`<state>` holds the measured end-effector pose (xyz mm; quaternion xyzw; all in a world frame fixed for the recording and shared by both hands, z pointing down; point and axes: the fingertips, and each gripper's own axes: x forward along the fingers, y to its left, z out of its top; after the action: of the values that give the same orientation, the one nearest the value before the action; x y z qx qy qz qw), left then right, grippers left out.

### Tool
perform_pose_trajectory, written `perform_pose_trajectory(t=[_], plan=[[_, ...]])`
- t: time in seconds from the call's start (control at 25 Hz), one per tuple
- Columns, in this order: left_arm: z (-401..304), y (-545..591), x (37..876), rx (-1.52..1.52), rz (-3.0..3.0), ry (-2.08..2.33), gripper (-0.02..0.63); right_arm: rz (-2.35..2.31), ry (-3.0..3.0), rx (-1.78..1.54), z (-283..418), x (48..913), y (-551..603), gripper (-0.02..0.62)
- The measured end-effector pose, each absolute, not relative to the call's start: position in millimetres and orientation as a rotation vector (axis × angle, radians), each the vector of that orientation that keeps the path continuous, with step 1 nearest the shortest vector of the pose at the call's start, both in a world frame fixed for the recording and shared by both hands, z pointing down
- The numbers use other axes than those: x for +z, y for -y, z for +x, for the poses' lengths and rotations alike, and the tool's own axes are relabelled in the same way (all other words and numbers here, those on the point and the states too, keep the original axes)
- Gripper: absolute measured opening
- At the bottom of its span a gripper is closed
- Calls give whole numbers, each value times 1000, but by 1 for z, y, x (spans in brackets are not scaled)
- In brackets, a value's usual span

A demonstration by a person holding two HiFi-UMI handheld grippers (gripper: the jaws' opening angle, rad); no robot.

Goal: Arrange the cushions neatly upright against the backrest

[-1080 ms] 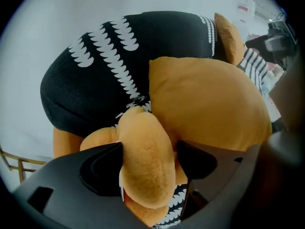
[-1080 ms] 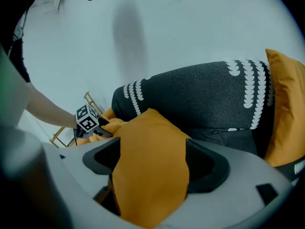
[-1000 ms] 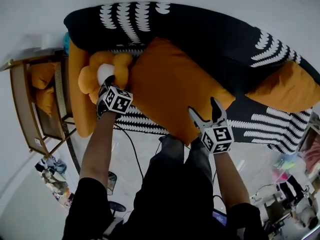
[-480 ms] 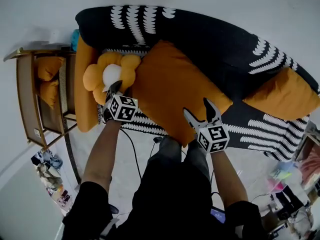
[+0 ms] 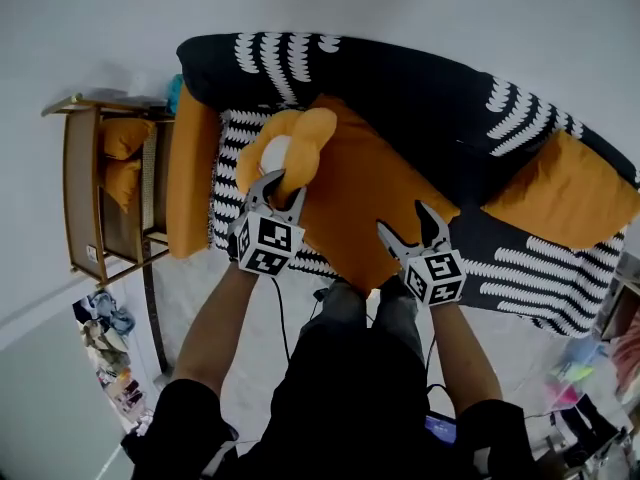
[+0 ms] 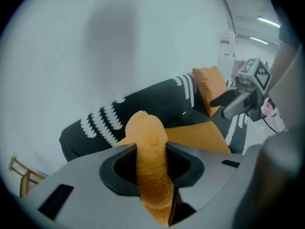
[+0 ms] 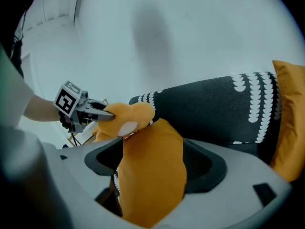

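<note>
Grippers both just closed: left gripper [image 5: 282,189] clamps flower cushion [image 5: 291,142] by a petal, held above seat [image 5: 229,173]; right gripper [image 5: 405,222] pinches big cushion [image 5: 368,196], lying flat, at its near edge. Next we stand both against backrest [image 5: 400,78].

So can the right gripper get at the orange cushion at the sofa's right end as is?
Probably not yet: the right gripper, its jaws just closing, grips the large orange cushion. The right-end cushion lies uncovered, with nothing in between.
</note>
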<state>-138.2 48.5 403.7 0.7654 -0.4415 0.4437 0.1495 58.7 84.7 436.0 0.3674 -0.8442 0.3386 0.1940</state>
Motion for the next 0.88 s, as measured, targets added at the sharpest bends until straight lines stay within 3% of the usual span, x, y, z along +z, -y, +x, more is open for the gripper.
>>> perform_pose_trajectory(t=[0.24, 0.56, 0.88], plan=[[-27, -57, 356, 1257, 2473, 1078, 137, 1120, 2357, 952, 127, 417, -93, 405], [127, -58, 354, 1302, 2750, 755, 138, 1308, 2281, 1015, 231, 421, -106, 402], [227, -51, 349, 1169, 2882, 520, 141, 1405, 2221, 1069, 308, 429, -114, 397]])
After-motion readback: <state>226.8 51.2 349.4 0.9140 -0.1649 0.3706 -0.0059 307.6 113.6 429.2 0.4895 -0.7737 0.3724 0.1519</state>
